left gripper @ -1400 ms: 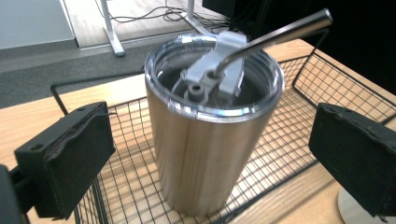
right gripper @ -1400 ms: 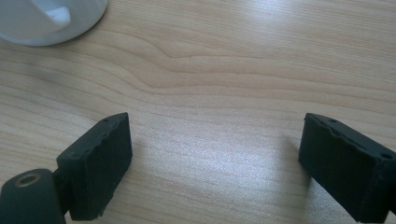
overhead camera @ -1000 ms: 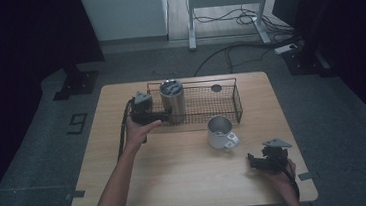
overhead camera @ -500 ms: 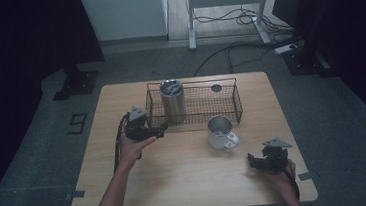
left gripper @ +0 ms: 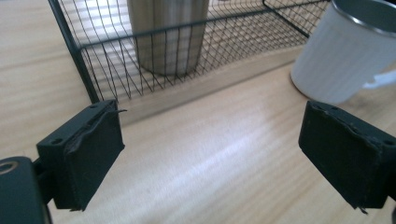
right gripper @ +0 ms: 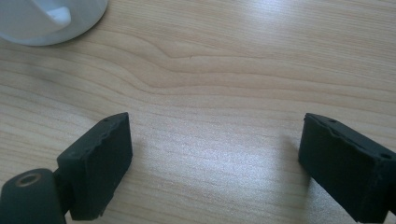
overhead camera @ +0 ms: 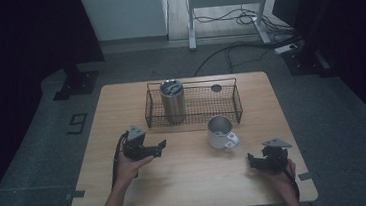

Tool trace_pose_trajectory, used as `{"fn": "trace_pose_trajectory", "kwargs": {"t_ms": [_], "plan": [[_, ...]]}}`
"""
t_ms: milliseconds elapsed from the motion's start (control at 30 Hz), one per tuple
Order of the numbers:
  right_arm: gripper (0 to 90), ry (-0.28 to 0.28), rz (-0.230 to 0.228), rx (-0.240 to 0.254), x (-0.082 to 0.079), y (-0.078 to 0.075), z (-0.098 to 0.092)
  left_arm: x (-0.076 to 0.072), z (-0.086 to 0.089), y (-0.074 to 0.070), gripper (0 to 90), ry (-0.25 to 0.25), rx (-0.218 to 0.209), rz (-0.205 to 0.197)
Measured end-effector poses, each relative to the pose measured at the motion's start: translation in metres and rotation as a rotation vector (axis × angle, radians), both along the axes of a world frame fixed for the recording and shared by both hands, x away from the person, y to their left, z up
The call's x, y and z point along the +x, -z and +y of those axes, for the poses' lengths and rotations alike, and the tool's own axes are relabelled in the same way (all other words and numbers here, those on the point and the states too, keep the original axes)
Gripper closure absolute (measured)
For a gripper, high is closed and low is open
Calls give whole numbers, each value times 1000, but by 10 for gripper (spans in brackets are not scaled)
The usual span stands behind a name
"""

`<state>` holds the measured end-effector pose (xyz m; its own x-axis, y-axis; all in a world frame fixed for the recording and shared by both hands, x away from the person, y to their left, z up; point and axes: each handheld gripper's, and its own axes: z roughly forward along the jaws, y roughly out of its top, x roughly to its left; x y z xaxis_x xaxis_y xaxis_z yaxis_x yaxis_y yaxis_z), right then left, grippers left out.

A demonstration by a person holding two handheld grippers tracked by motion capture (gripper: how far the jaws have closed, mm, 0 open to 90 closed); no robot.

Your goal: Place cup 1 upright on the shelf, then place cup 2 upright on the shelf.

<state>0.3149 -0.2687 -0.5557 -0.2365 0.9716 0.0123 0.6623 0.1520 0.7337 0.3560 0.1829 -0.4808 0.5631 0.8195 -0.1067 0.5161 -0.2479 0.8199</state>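
Left gripper [overhead camera: 160, 146] – jaws parted, just closing, nothing between, aimed at mug [overhead camera: 220, 132] at 3 o'clock | right gripper [overhead camera: 253, 160] – wide, empty, parked | tumbler [overhead camera: 172, 101] kept upright by basket [overhead camera: 235, 100].

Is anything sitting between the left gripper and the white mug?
Nothing visible: bare table lies between the left gripper and the white mug. The wire basket stands behind that path, not across it.

Small dark disc [overhead camera: 216, 87] in basket [overhead camera: 236, 101]

Wooden table [overhead camera: 192, 177]: wire basket [overhead camera: 194, 113] at back, white mug [overhead camera: 220, 132] in front.
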Motion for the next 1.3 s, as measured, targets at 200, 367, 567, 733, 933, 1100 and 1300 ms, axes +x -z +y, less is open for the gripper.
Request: {"fn": "trace_pose_trajectory", "kwargs": {"t_ms": [200, 367, 567, 733, 933, 1100, 1300], "plan": [[97, 1, 0, 0, 0, 0, 0, -13, 4, 12, 77, 15, 5, 25], [97, 2, -1, 0, 0, 0, 0, -23, 8, 24, 81, 16, 15, 43], [97, 1, 0, -1, 0, 0, 0, -30, 9, 37, 95, 15, 27, 63], [97, 2, 0, -2, 0, 0, 0, -31, 8, 41, 102, 10, 52, 73], [100, 0, -1, 2, 0, 0, 0, -34, 5, 44, 102, 14, 56, 78], [101, -1, -1, 2, 0, 0, 0, -34, 5, 43, 101, 14, 52, 74], [123, -10, -6, 0, -1, 0, 0, -32, 9, 41, 102, 9, 35, 76]]}}
